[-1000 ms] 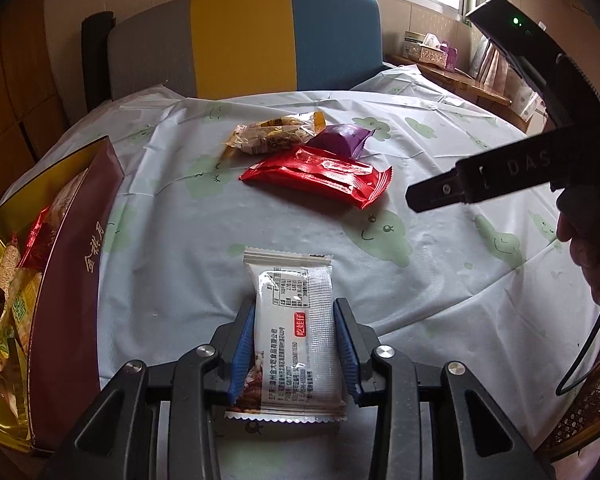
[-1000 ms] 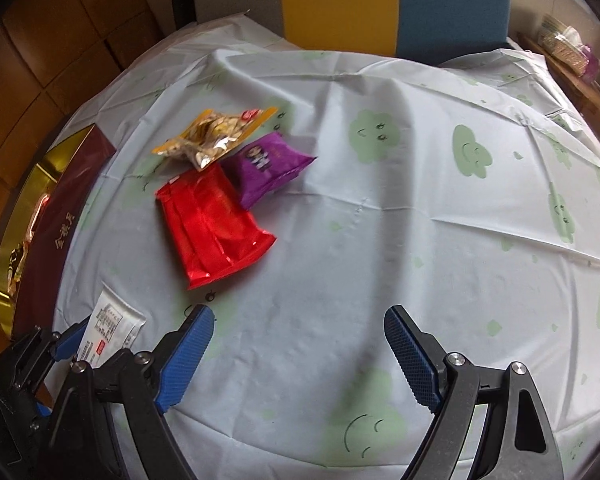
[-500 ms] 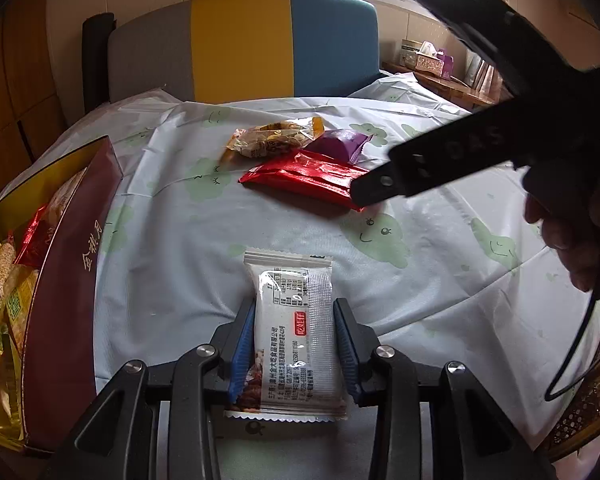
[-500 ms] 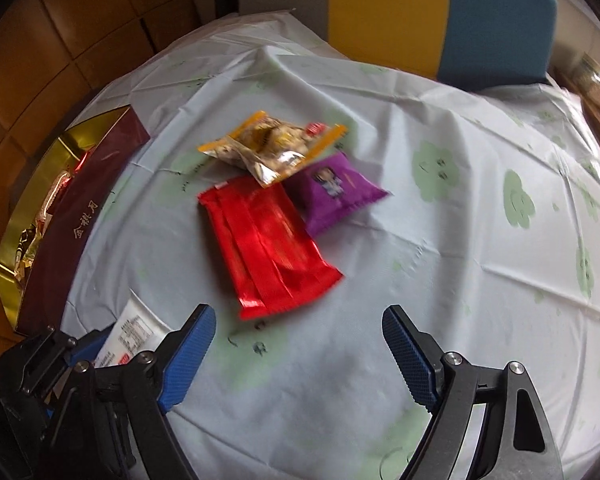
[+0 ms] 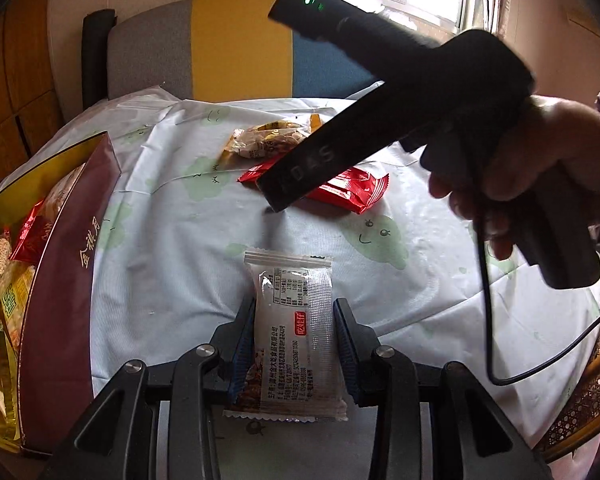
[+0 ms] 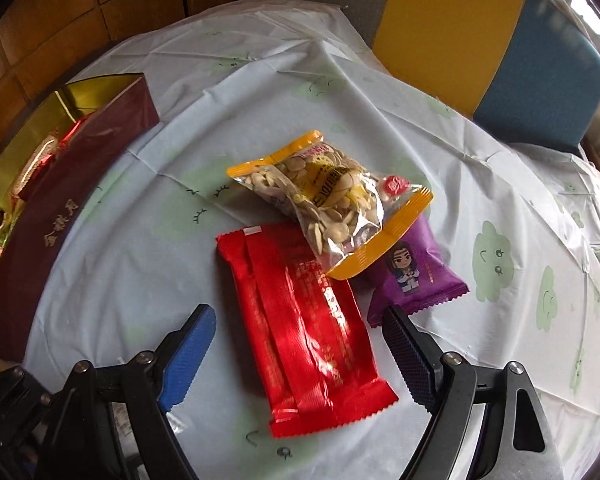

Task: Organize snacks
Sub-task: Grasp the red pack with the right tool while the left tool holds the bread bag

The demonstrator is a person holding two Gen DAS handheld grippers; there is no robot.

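While left tongs [image 5: 294, 344] grip white packet [image 5: 290, 320]

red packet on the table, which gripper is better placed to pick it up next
Right. The right gripper hangs over the red packet, its jaws closing with the packet between them but not yet gripped. The left gripper is shut on the white packet, well short of the red one.
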